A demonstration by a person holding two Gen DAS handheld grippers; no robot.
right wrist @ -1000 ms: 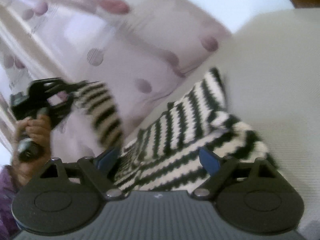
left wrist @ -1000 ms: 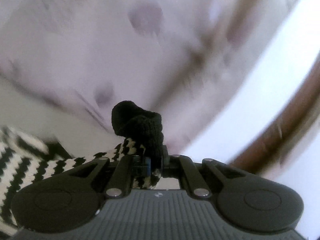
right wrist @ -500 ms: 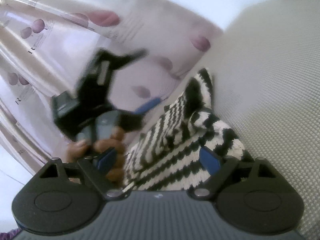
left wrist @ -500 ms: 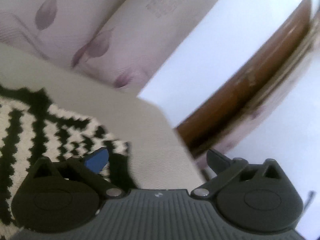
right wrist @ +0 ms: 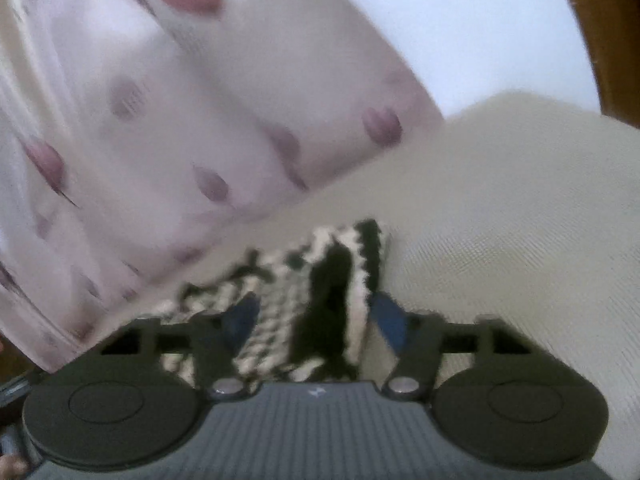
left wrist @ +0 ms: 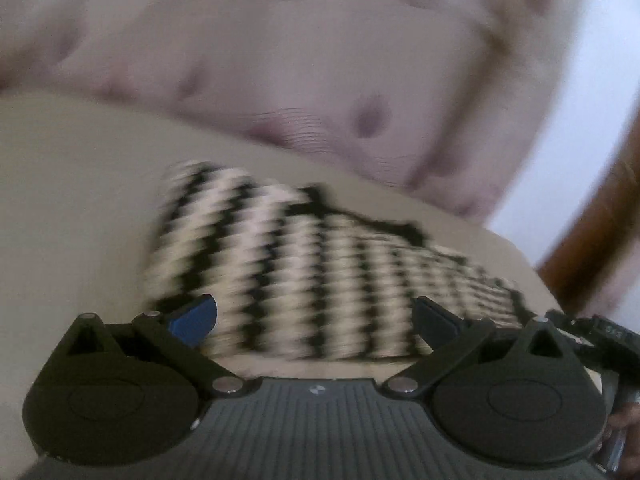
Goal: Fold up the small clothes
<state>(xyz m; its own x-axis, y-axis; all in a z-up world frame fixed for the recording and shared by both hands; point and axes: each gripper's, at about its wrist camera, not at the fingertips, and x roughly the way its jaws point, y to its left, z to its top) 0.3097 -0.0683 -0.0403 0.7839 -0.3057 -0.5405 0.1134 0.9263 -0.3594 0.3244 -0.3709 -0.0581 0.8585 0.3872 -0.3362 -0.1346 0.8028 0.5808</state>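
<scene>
Only left view [left wrist: 592, 334] shows other tongs — blurred.

1. The scene is looking like a room in a home, with soft furnishings filling both views.
2. A pale curtain [right wrist: 168, 128] printed with mauve leaf shapes is hanging close behind the work surface.
3. A beige woven cushion surface [right wrist: 520, 220], like a sofa or bed, is serving as the work surface.
4. A striped knitted garment [left wrist: 304, 272] is lying on it.
5. Brown wooden trim [left wrist: 600, 232] is running beside a plain white wall [right wrist: 460, 20].
</scene>
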